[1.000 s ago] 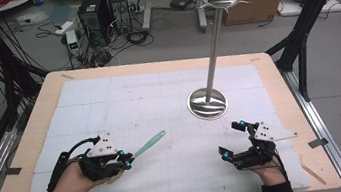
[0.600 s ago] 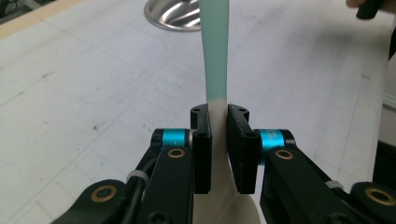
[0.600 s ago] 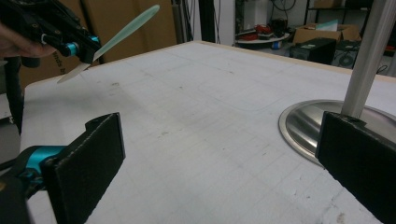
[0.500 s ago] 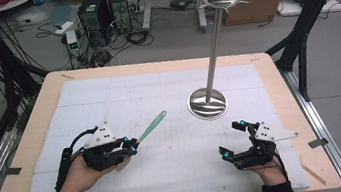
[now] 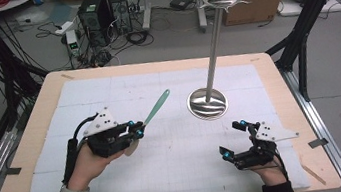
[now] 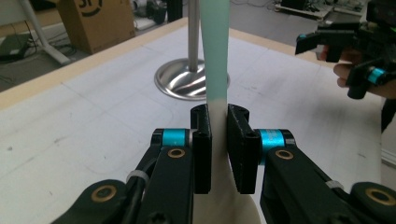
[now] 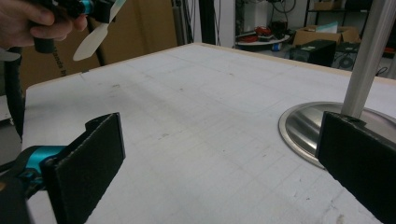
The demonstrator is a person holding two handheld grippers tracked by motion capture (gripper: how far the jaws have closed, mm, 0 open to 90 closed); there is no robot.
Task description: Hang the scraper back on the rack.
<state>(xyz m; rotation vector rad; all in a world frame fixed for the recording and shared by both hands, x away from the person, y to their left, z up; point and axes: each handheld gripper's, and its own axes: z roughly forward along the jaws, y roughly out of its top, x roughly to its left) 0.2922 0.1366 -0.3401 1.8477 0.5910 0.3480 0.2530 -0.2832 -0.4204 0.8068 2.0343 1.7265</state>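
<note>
The spatula (image 5: 153,112) has a flat mint-green handle and a cream blade, smooth and matte like silicone. It is one piece only. The left gripper (image 5: 133,131) pinches it at the place where the green meets the cream; in the left gripper view the two black pads press on both sides of the narrow neck (image 6: 217,100), and the wide cream blade spreads out below them. In the high view the handle points up and away, toward the stand, and the whole tool is in the air above the mat, touching nothing else.

The stand (image 5: 213,57) is one polished metal pole on a round, shiny foot (image 5: 207,103), with curved hooks and a ball at the top. The hooks and the ball appear in the high view; both gripper views cut the pole off lower and give the mirror-like foot much closer.

The right gripper (image 5: 233,142) rests low at the near right of the table, jaws spread wide with nothing between them. In the right gripper view its two pads look rough, like dense black foam, and far at the upper left the cream blade (image 7: 95,37) hangs from the other gripper.

The mat (image 5: 182,155) is white, slightly grainy, with a thin printed grid, and it lies on a pale wooden table (image 5: 46,88).
</note>
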